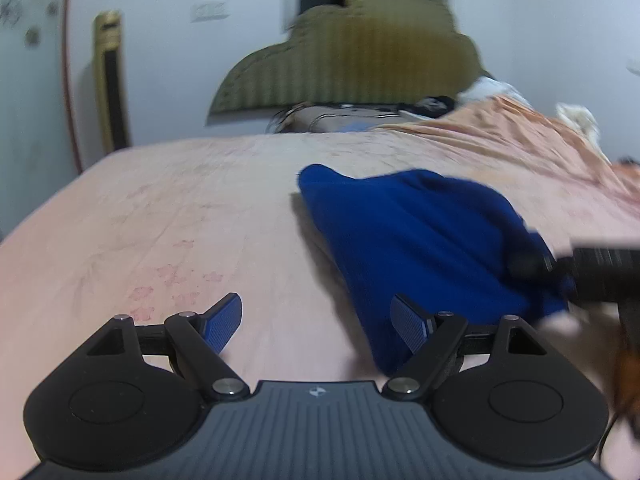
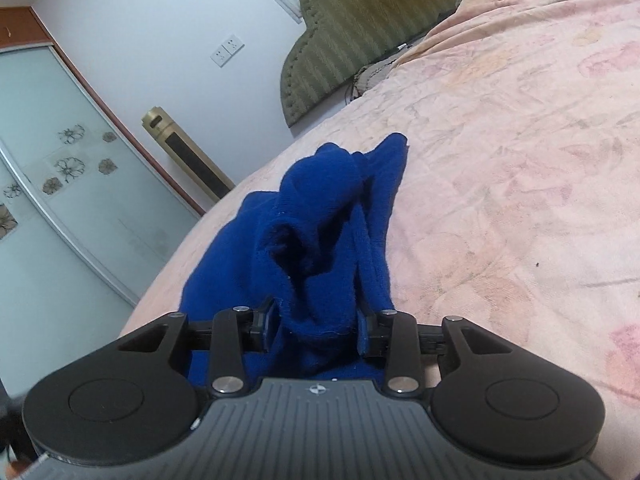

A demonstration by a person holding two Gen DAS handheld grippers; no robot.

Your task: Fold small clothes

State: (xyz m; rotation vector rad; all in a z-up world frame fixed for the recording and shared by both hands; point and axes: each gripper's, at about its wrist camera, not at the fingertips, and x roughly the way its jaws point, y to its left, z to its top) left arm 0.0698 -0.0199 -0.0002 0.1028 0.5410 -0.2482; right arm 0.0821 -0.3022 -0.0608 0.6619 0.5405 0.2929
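One small garment is in play: a deep-blue fleecy cloth [image 2: 320,240], bunched and partly heaped, lying on the pink flower-printed bedspread [image 2: 520,160] of a bed, with an olive-green ribbed headboard [image 2: 352,28] at the far end.

Seen from the right wrist, the right gripper [image 2: 316,326] has a thick fold of the blue cloth between its blue pads; the pads sit against the fabric on both sides, though how firmly they bite I cannot tell. In the left wrist view, the left gripper [image 1: 320,322] is spread wide and carries nothing; its right finger [image 1: 408,326] lies against the near edge of the garment [image 1: 420,240], while its left finger is over bare bedspread.

The risk from here, as I judge it, comes from that bulky right-side hold. A rolled wad of several layers, rather than one clean hem, could slide out if lifted, or drag the whole heap along and twist the fold. The left gripper, closing where it stands, might catch bedspread together with cloth, since both are soft and lie flush. The left view is blurred, so edge placement there is uncertain.
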